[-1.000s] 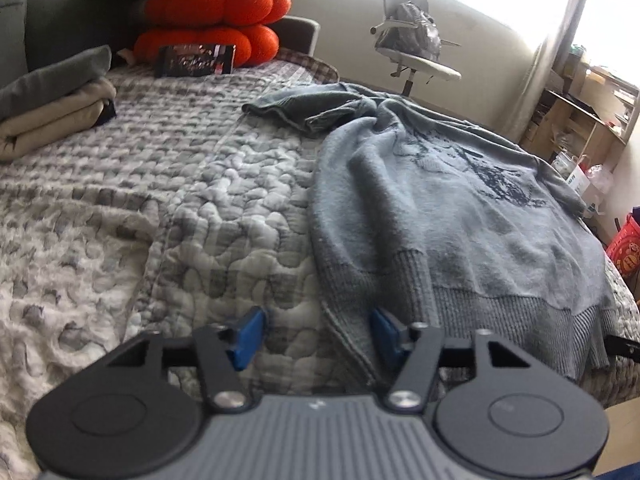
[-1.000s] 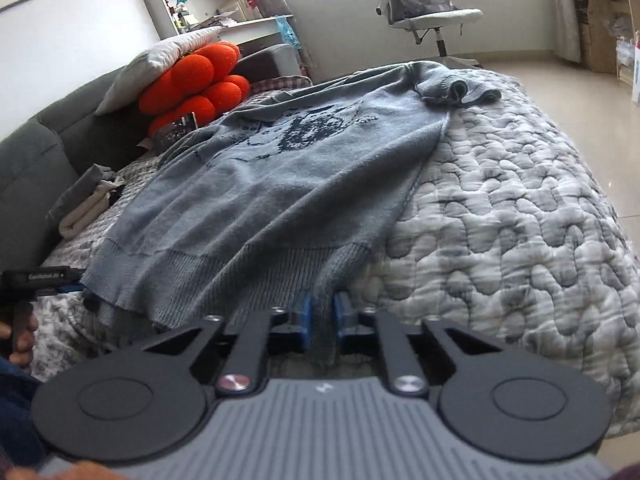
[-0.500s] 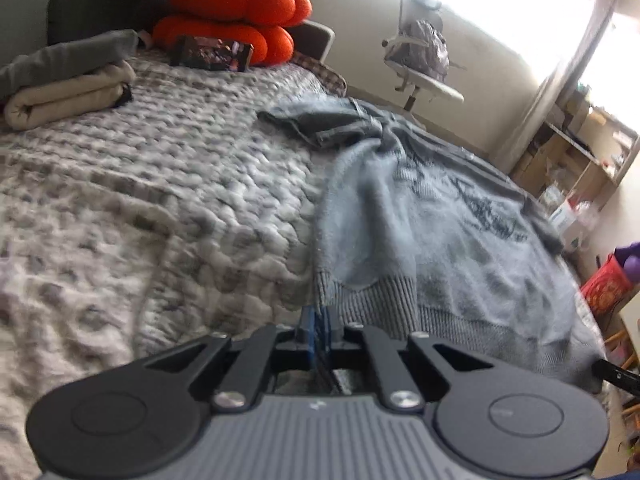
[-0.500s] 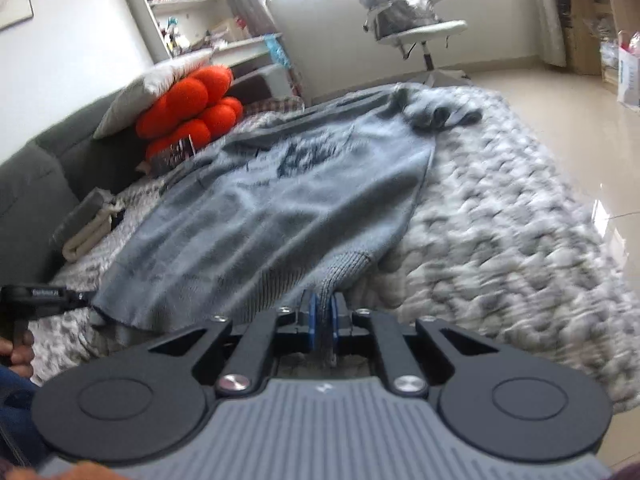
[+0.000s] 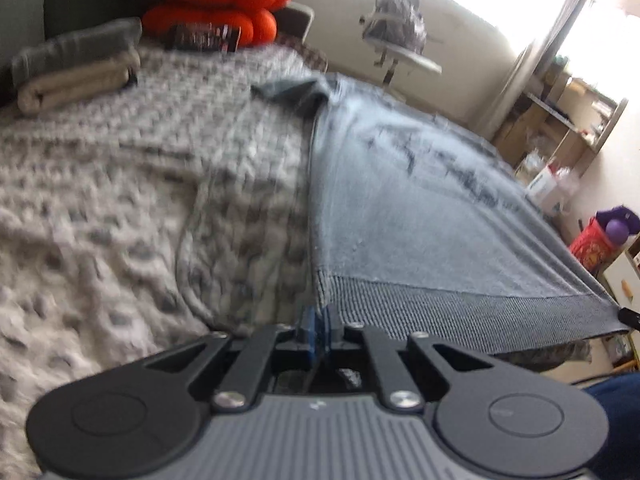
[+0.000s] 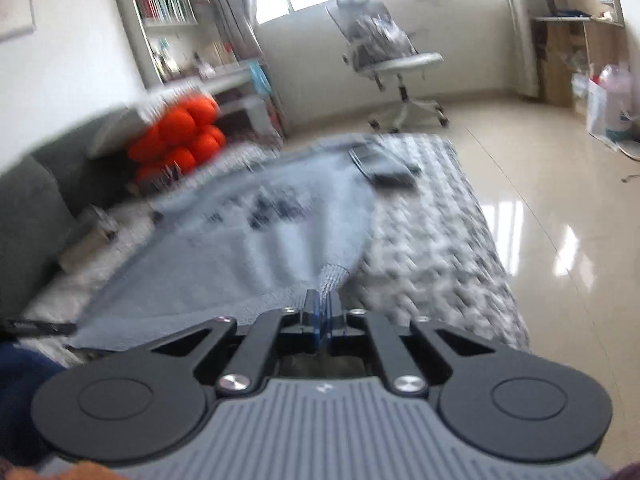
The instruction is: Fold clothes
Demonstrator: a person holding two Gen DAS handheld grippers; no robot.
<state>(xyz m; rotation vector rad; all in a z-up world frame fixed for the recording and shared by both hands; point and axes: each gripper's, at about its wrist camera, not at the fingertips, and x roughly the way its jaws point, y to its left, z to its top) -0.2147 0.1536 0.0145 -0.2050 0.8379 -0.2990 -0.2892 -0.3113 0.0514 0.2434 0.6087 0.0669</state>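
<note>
I can read no text: print on the dark packet (image 5: 204,38) beyond my fingers is blurred.

the left gripper (image 5: 318,330) and the right gripper (image 6: 322,320) both angle downward, each with its blue pads pressed together on cloth.

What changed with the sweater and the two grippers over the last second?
The left gripper closed its fingers on the sweater's ribbed hem corner; the right gripper tightened on the other corner. Both lifted, pulling the hem taut off the bed. The folded clothes and orange cushions stayed put.
</note>
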